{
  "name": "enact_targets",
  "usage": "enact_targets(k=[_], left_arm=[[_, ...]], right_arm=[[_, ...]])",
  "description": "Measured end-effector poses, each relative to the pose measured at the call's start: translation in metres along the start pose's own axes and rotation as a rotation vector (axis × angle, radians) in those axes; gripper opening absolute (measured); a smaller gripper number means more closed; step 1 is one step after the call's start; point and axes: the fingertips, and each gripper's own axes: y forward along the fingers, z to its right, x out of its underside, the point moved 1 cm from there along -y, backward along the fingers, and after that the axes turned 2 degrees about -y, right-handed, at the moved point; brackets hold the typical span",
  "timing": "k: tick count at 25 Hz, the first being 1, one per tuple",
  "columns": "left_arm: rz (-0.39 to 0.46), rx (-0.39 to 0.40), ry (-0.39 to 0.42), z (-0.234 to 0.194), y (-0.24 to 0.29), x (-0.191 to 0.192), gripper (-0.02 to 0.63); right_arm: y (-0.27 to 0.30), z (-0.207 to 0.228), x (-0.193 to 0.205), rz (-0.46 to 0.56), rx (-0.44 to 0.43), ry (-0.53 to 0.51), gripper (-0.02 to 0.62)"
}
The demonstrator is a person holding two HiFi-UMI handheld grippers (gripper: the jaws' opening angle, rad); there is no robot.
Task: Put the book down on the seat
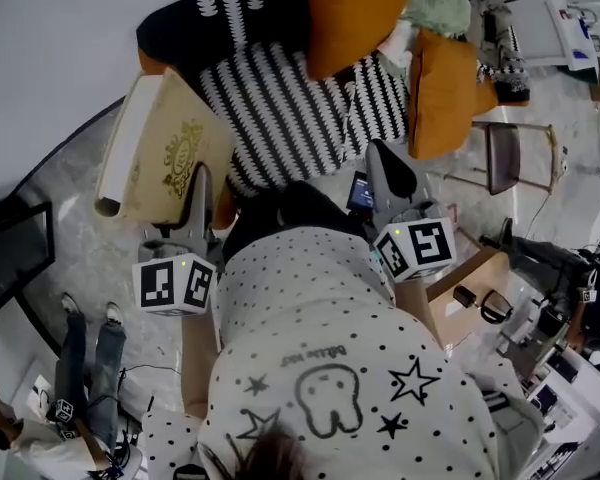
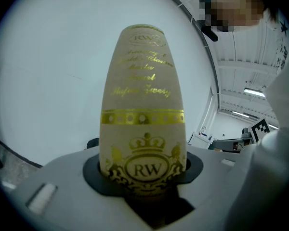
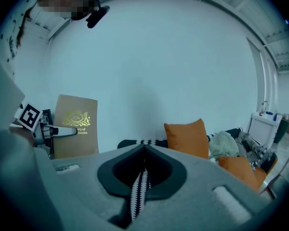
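Note:
A beige book [image 1: 155, 153] with a gold crest stands upright in my left gripper [image 1: 200, 175], which is shut on its lower edge. In the left gripper view the book [image 2: 142, 105] fills the middle and rises out of the jaws of the left gripper [image 2: 142, 174]. It hangs to the left of the black-and-white striped sofa seat [image 1: 280, 108]. My right gripper [image 1: 385, 153] points at the seat's front edge, shut and holding nothing. In the right gripper view the right gripper [image 3: 144, 148] has its jaws meeting, and the book [image 3: 76, 126] shows at the left.
Two orange cushions [image 1: 355, 13] [image 1: 440, 93] and a pale green bundle [image 1: 440, 3] lie on the sofa's right half. A small side table [image 1: 505, 158] stands to the right. Another person's legs [image 1: 90, 368] are at the lower left, and cluttered equipment [image 1: 560, 298] sits at the right.

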Motion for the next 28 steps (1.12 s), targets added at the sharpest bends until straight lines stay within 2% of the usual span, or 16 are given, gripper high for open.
enact_targets(k=[6, 11, 13, 17, 21, 28], left_arm=[[0.002, -0.055, -0.010, -0.019, 0.002, 0.023, 0.233], [0.006, -0.112, -0.021, -0.022, 0.000, 0.025, 0.233], [-0.002, -0.128, -0.013, -0.019, 0.001, 0.023, 0.232], [-0.005, -0.134, -0.012, -0.005, -0.002, 0.022, 0.232], [-0.007, -0.131, 0.012, 0.010, 0.007, 0.021, 0.232], [-0.007, -0.135, 0.023, 0.003, 0.008, 0.021, 0.232]], right_arm=[[0.021, 0.009, 0.008, 0.000, -0.007, -0.032, 0.002], [0.025, 0.022, -0.014, 0.030, -0.028, -0.046, 0.002], [0.023, 0.034, -0.024, 0.055, -0.011, -0.063, 0.002], [0.022, 0.049, -0.032, 0.075, 0.019, -0.033, 0.002], [0.042, 0.037, -0.039, 0.098, -0.065, -0.058, 0.002], [0.062, -0.018, -0.026, 0.073, -0.180, -0.058, 0.002]])
